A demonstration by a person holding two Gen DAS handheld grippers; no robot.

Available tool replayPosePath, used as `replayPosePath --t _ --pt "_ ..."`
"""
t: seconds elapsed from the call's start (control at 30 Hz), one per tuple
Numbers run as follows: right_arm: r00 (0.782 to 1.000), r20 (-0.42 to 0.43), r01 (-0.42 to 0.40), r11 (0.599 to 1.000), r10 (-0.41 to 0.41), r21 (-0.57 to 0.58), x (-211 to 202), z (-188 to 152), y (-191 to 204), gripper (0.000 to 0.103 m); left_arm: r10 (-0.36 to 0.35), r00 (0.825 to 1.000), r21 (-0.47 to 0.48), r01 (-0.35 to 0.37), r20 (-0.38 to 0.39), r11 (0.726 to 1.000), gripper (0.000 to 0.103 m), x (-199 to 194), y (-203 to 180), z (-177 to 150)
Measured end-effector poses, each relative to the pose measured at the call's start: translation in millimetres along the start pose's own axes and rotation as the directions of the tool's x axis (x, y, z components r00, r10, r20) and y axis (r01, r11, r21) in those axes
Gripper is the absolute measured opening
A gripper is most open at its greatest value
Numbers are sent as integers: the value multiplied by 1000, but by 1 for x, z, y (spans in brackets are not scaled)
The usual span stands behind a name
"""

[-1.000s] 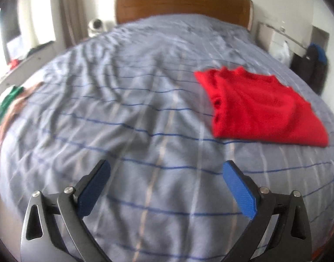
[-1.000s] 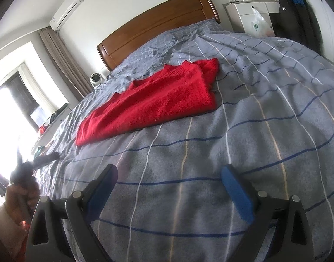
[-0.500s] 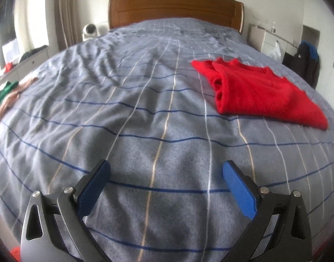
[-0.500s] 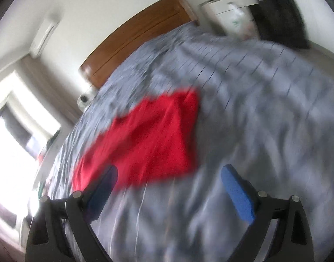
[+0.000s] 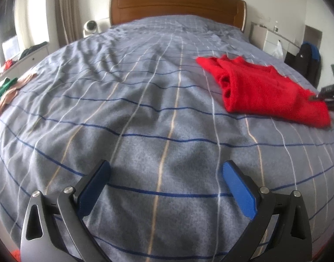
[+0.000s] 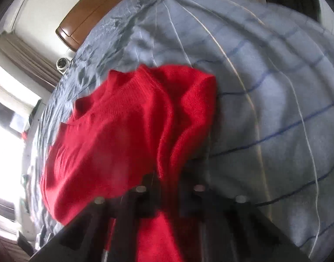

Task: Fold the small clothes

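Observation:
A folded red sweater [image 5: 265, 91] lies on the right half of the grey striped bedspread [image 5: 145, 109]. In the right wrist view the sweater [image 6: 123, 131] fills the middle. My right gripper [image 6: 169, 187] is blurred at the sweater's near edge, its jaws closing with a ridge of red knit pinched between them. The left wrist view shows that gripper [image 5: 326, 93] at the sweater's right end. My left gripper [image 5: 164, 185] hangs open over bare bedspread, well to the left of the sweater, with nothing between its blue pads [image 5: 236, 190].
A wooden headboard [image 5: 178, 4] closes the far end of the bed. Green and tan clothes [image 5: 5, 91] lie at the bed's left edge. A white round device [image 5: 90, 27] stands by the curtain. A dark bag [image 5: 309, 63] and a cabinet stand on the right.
The right gripper swept across to the red sweater and its jaws came together on the sweater's edge. The left gripper stayed open and hardly moved.

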State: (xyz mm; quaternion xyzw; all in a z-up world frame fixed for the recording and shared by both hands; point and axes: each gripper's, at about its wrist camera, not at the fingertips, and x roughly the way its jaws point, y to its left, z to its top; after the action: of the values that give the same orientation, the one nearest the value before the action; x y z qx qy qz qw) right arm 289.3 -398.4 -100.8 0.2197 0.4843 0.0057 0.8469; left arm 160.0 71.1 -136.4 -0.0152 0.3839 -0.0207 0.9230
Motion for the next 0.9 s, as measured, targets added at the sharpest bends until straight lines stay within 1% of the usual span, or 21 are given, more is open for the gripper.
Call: replayPosePath --t 0.07,0.13,0.2,0.27,0.33,0.37,0.43,0.5,0.53,0.57,0.6,0.63,0.67,0.7,0.73,0.77,0.8,0.83,0.87,0.9 --pt "999 37 1 1000 0 -28 -16 5 24 11 29 1000 -23 -29 10 999 102 -1 7 3" --pt "998 46 -47 996 50 -70 -29 13 57 11 52 998 -43 -51 20 998 102 -1 12 6" --pt "995 35 -87 986 93 -143 -35 18 109 11 63 998 -65 -61 30 996 102 -2 20 9" --pt "994 11 -105 974 109 -201 -30 14 152 11 67 997 -87 -63 37 994 102 -3 27 10" --pt "992 -24 -126 955 124 -269 -14 7 204 11 68 997 -108 -64 35 992 102 -3 35 9" --pt "992 -32 -127 948 122 -292 -7 1 218 11 67 997 -118 -63 31 991 102 -2 38 9" --pt "992 -63 -120 931 105 -345 18 -15 256 11 63 998 -131 -59 27 990 102 -1 45 8" --pt "993 -87 -102 923 74 -371 38 -31 273 12 67 997 -136 -63 24 989 102 0 49 8" --pt "993 -109 -83 916 44 -392 50 -42 281 15 68 997 -139 -64 20 988 102 1 51 8" --pt "987 -156 -90 912 30 -400 63 -53 287 26 66 998 -143 -63 16 988 102 1 53 8" --pt "979 -200 -121 912 43 -392 74 -57 289 45 62 998 -146 -59 14 988 102 2 54 8" --pt "966 -243 -174 911 85 -374 77 -63 291 54 57 998 -149 -54 15 987 102 1 55 8" --pt "958 -249 -226 905 140 -361 69 -65 289 62 54 998 -151 -52 16 987 102 0 55 8" --pt "952 -253 -259 899 174 -354 62 -65 288 62 52 999 -151 -49 16 987 102 1 56 8" --pt "938 -256 -315 886 235 -341 47 -63 286 62 51 999 -150 -48 15 987 102 1 55 9" --pt "930 -247 -347 877 274 -333 34 -60 282 62 50 999 -151 -47 14 987 102 2 56 9" --pt "919 -229 -383 863 320 -330 19 -58 279 66 48 999 -152 -46 12 987 102 2 56 9" --pt "915 -200 -400 852 350 -339 3 -54 273 68 47 999 -155 -45 11 987 102 2 57 9" --pt "925 -150 -379 850 348 -366 -15 -51 266 69 46 999 -160 -44 11 986 102 2 57 10" --pt "945 -95 -325 859 313 -396 -27 -50 259 69 46 999 -165 -44 10 985 102 2 57 10"
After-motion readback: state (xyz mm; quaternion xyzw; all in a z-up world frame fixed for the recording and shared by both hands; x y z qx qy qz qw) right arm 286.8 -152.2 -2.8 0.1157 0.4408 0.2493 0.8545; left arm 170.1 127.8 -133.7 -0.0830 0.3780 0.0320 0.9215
